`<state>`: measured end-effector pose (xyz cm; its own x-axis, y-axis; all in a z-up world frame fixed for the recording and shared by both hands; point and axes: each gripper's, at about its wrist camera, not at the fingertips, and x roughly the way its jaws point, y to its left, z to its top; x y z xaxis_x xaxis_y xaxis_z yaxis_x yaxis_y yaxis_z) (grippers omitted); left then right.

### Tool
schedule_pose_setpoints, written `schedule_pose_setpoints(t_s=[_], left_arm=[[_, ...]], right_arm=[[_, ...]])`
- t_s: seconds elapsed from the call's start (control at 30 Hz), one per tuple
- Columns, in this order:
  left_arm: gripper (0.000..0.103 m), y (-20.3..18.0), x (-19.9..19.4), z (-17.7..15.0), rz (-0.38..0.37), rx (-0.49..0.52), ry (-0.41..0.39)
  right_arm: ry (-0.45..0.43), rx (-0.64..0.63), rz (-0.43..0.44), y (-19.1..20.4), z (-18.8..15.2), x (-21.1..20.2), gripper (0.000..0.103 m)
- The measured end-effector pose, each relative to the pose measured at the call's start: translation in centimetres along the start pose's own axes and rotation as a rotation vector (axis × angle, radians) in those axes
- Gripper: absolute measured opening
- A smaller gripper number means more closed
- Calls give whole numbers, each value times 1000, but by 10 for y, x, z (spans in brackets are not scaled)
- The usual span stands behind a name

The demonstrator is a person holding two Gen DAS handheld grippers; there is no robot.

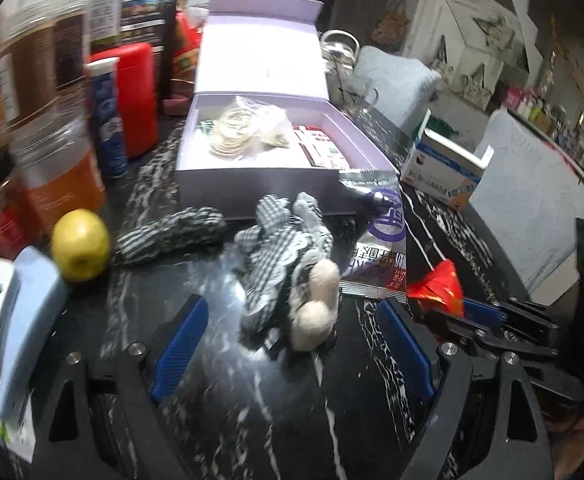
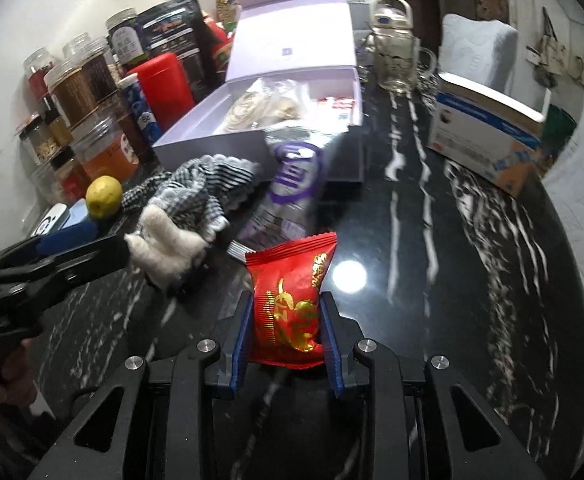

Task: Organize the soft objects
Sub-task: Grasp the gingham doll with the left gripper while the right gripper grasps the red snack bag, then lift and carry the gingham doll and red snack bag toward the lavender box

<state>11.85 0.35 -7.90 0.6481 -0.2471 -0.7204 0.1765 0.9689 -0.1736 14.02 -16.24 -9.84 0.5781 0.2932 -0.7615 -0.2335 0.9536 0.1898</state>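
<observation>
A pair of black-and-white checked gloves with cream cuffs (image 1: 288, 264) lies on the black marble table just ahead of my open left gripper (image 1: 292, 320); a separate checked piece (image 1: 172, 234) lies to their left. The gloves also show in the right wrist view (image 2: 196, 208). My right gripper (image 2: 286, 320) is shut on a red snack packet (image 2: 292, 296), also seen in the left wrist view (image 1: 437, 286). A silver and purple pouch (image 2: 288, 192) leans on the open lilac box (image 1: 252, 184), which holds bagged items.
Jars, a red canister (image 1: 136, 96) and a blue tube (image 1: 106, 116) crowd the left. A yellow fruit (image 1: 80, 244) and a white-blue device (image 1: 8, 316) sit front left. A blue-white carton (image 2: 487, 136) and glass teapot (image 2: 391, 48) stand right and behind.
</observation>
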Motion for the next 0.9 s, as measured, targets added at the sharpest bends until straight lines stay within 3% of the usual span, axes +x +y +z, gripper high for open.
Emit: schedule_pose_setpoints(t_s=[0.23, 0.43, 0.53, 0.63, 0.9], left_arm=[[88, -5, 34, 12, 2, 25, 59], [87, -4, 56, 15, 61, 48, 93], [59, -2, 60, 13, 50, 45, 104], [46, 1, 58, 12, 19, 21, 93], [44, 2, 30, -7, 14, 47, 102]], right_arm=[[7, 52, 7, -19, -4, 1, 31], [3, 69, 6, -27, -5, 1, 31], [0, 67, 4, -27, -5, 1, 31], [2, 68, 0, -27, -5, 1, 31], [-8, 72, 6, -21, -9, -7, 31]])
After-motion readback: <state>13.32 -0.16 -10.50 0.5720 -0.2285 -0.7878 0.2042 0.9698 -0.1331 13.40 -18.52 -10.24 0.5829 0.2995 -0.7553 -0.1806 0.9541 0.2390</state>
